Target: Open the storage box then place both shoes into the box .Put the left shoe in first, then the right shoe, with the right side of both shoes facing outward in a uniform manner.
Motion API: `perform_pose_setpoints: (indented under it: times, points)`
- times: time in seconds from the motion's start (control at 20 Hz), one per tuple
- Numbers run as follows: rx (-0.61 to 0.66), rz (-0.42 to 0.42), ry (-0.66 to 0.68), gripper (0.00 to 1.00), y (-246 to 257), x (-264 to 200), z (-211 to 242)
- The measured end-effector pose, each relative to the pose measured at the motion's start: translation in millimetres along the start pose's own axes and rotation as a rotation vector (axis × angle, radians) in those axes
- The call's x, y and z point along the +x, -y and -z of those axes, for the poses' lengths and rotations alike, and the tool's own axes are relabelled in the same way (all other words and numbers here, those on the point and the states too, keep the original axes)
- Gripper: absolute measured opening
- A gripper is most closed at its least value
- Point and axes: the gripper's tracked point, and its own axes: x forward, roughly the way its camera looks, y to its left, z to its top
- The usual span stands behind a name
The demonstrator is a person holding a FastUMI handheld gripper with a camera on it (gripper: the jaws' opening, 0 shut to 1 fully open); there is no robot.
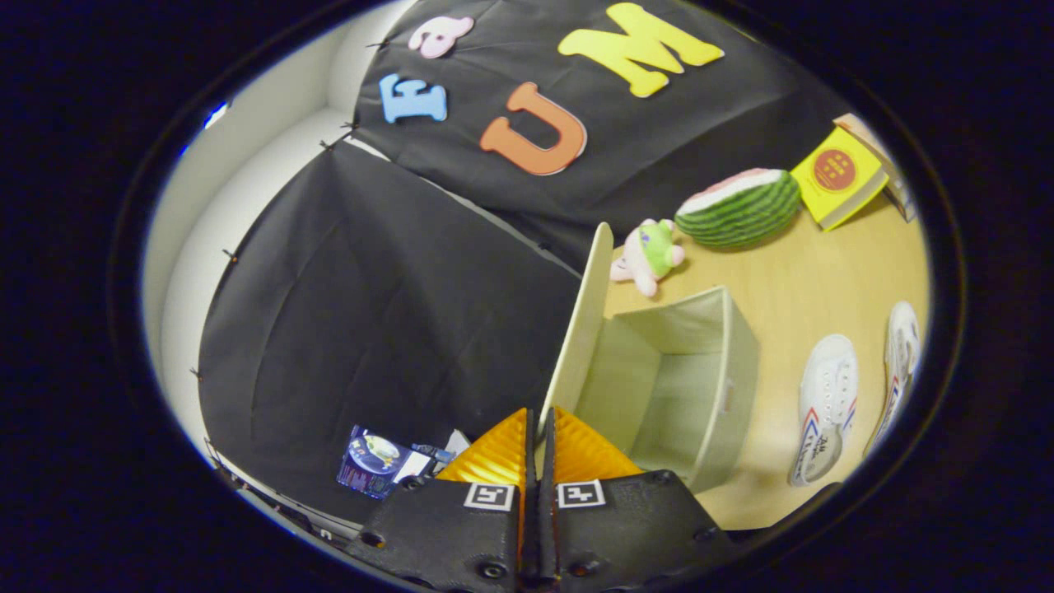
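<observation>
The beige fabric storage box (700,395) stands open on the wooden table (815,280), and its inside looks empty. Its lid (586,313) is swung up to about vertical, on the side of the box away from the shoes. My gripper (540,418) is shut on the lid's free edge, which runs in between the two orange fingers (494,453). Two white shoes with red and blue stripes lie on the table on the box's other side. The nearer shoe (826,403) is a short gap from the box wall, and the second shoe (902,362) lies just past it.
Beyond the box, near the black cloth wall, lie a small pink and green plush toy (650,255), a watermelon-slice toy (739,207) and a yellow book (838,175). A blue printed packet (375,461) sits low beside my fingers, on the side away from the box.
</observation>
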Motion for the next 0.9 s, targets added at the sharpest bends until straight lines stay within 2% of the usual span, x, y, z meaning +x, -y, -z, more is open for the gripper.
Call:
perform_pose_setpoints:
  times: [0.15, 0.4, 0.45, 0.5, 0.55, 0.65, 0.8, 0.85, 0.9]
  points:
    - [-0.115, 0.007, -0.033, 0.06, -39, 41, 3]
    - [-0.249, 0.011, -0.106, 0.07, -71, 106, 33]
    - [-0.287, 0.020, -0.117, 0.16, -72, 110, 37]
    - [-0.326, 0.026, -0.116, 0.19, -74, 111, 37]
    - [-0.363, 0.034, -0.109, 0.27, -75, 117, 37]
    - [-0.436, 0.068, -0.069, 0.52, -74, 114, 30]
    - [-0.520, 0.177, 0.019, 0.89, -57, 93, 12]
    - [-0.534, 0.218, 0.048, 0.97, -50, 81, 3]
    - [-0.544, 0.247, 0.073, 0.97, -46, 72, -2]
